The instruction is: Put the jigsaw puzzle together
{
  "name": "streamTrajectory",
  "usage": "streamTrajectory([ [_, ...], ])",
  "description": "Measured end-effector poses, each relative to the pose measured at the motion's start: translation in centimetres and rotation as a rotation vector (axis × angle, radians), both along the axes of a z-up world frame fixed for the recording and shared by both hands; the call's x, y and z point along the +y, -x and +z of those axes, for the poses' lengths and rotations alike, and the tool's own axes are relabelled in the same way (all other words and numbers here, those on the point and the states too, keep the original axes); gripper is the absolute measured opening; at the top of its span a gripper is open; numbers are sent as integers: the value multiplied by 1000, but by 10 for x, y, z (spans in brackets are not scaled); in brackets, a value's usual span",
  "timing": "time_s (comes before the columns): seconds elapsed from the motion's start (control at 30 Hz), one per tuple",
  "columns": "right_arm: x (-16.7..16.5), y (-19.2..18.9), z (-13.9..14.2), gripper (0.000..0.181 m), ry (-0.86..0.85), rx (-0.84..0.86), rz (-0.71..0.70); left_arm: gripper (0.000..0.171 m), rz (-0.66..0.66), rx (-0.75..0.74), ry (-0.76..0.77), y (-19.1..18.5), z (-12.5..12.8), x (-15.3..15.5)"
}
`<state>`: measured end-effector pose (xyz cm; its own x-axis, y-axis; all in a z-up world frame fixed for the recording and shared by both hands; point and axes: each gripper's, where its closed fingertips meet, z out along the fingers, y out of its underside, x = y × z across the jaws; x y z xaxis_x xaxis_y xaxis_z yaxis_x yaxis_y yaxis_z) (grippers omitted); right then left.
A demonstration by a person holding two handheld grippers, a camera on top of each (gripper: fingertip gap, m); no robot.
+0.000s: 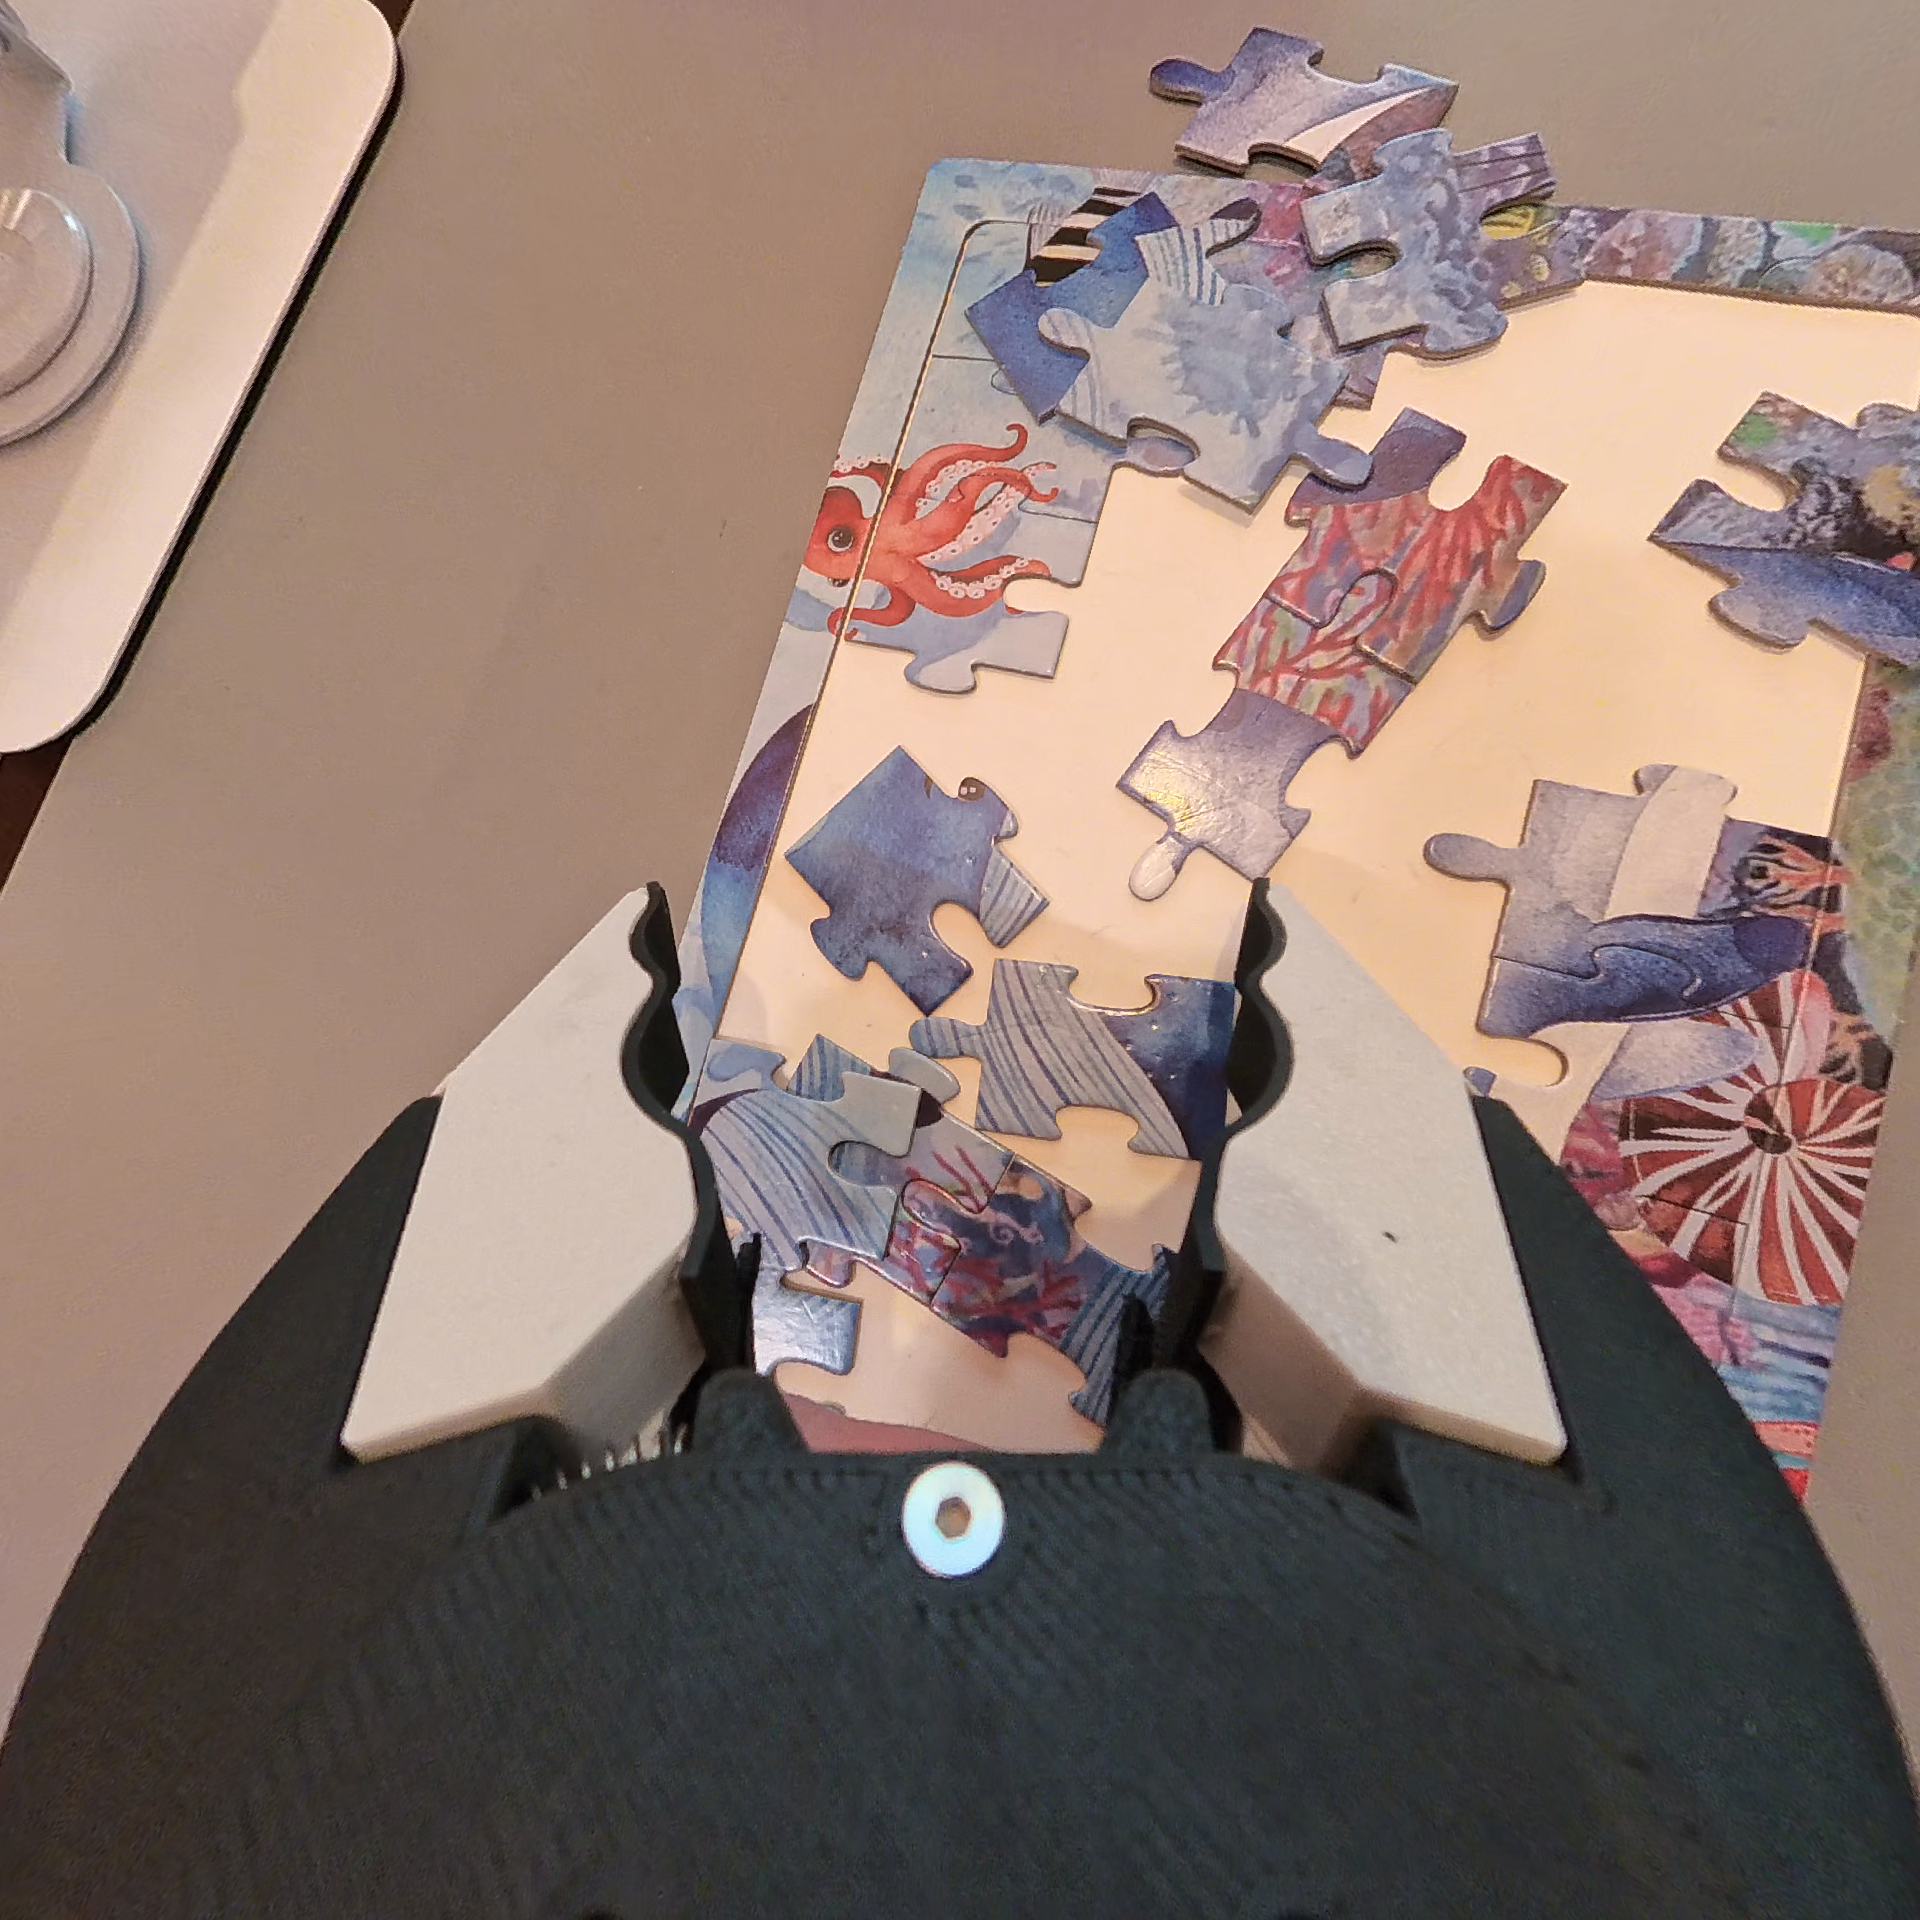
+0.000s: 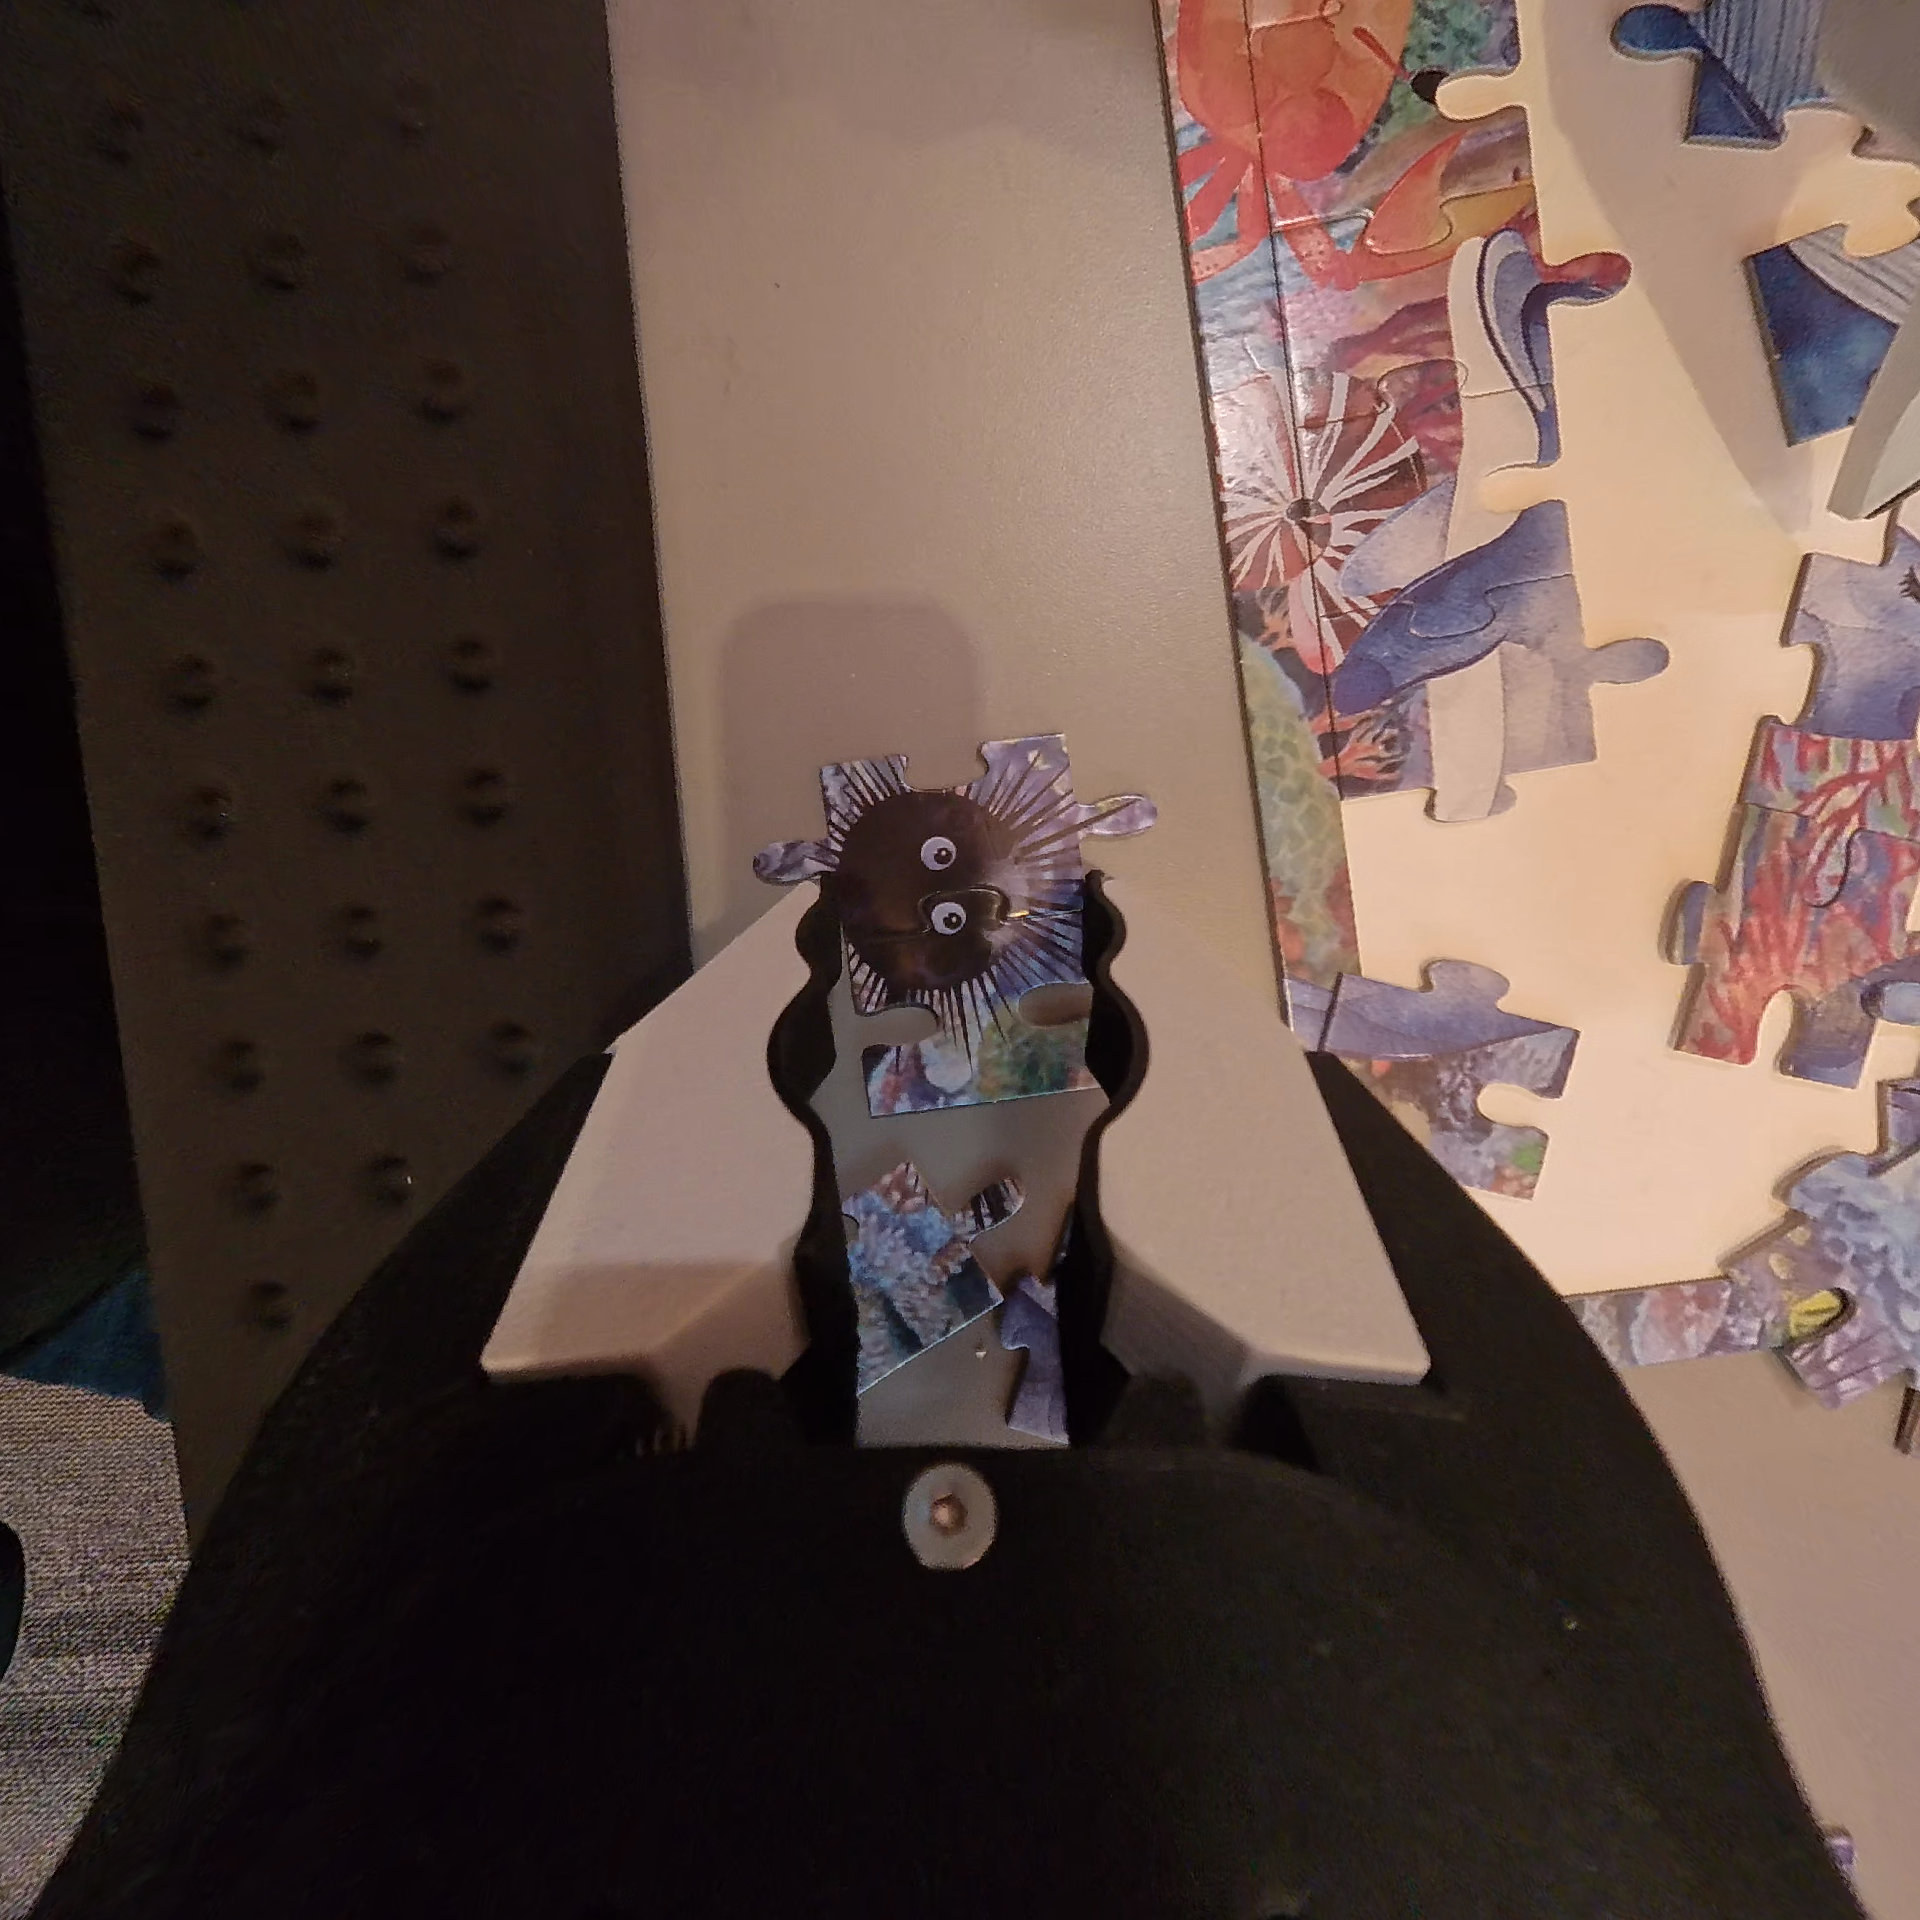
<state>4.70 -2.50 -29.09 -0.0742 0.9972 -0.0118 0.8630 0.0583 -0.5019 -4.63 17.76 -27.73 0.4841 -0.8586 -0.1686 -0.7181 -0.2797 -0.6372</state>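
The puzzle tray (image 1: 821, 665) has a cream base and a printed sea frame, and lies on a grey table. It also shows in the right wrist view (image 2: 1226, 343). Several loose and part-joined pieces lie on it, among them an octopus piece (image 1: 935, 530) set at the left edge and a red coral cluster (image 1: 1382, 582). My left gripper (image 1: 956, 914) is open wide and empty, above the tray's near left corner. My right gripper (image 2: 961, 904) is to the left of the tray, off it. Its fingers press both side edges of a joined cluster of sea-urchin pieces (image 2: 966, 894).
A white mat (image 1: 260, 260) with a clear glass object (image 1: 42, 260) lies at the far left. Two loose pieces (image 2: 914, 1278) lie on the table under my right gripper. A dark perforated panel (image 2: 312, 623) stands beyond the table edge. More pieces (image 1: 1309, 104) overhang the tray's far edge.
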Motion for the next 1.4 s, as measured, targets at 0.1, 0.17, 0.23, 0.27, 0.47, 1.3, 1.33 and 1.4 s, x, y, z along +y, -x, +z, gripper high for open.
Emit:
streamTrajectory([
  [0.1,0,0,0,44,0,4,1,105,2,-2,0,1,0,0],
  [0.17,0,0,0,44,-1,5,1,105,3,-4,0,1,0,1],
  [0.23,0,0,0,44,-4,6,2,106,3,-4,0,0,0,1],
  [0.27,0,0,1,44,-5,6,2,105,2,-5,0,0,0,1],
  [0.47,0,0,3,44,-12,14,3,106,3,-4,0,1,0,1],
  [1.3,55,36,38,44,-110,77,-4,104,203,-77,-68,57,31,28],
  [1.33,59,37,40,44,-113,79,-9,104,219,-78,-73,62,32,30],
  [1.4,67,40,42,44,-110,73,-15,104,246,-76,-79,69,34,33],
])
